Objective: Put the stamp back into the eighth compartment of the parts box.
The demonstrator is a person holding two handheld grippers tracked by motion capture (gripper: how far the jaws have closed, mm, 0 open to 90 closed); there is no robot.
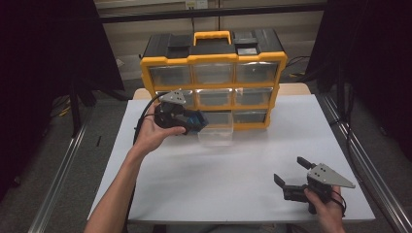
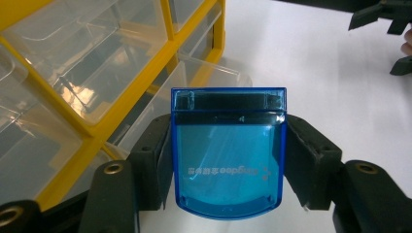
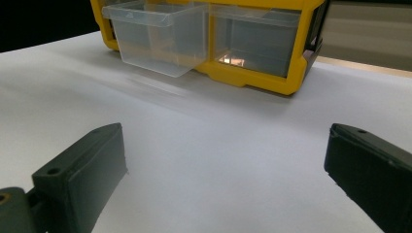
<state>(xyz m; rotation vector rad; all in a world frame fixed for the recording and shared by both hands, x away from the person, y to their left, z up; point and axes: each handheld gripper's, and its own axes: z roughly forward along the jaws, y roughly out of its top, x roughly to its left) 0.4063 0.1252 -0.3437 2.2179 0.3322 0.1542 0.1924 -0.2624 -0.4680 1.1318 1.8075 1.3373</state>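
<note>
A clear blue plastic box [image 2: 228,150] sits clamped between the jaws of my left gripper [image 2: 228,162], whose pads press on its two sides. In the high view that left gripper [image 1: 197,121] hovers with the blue box [image 1: 197,120] just left of a clear drawer [image 1: 216,132] pulled out of the bottom row of the yellow and black drawer cabinet [image 1: 214,60]. The pulled-out drawer [image 3: 158,36] looks empty from the right gripper view. My right gripper [image 1: 290,171] rests low at the table's near right, open, with nothing between its jaws.
The cabinet [image 3: 252,75] stands at the far edge of the white table [image 1: 233,179], with three rows of clear drawers. Dark curtains hang on both sides, and metal rails run along the floor beside the table.
</note>
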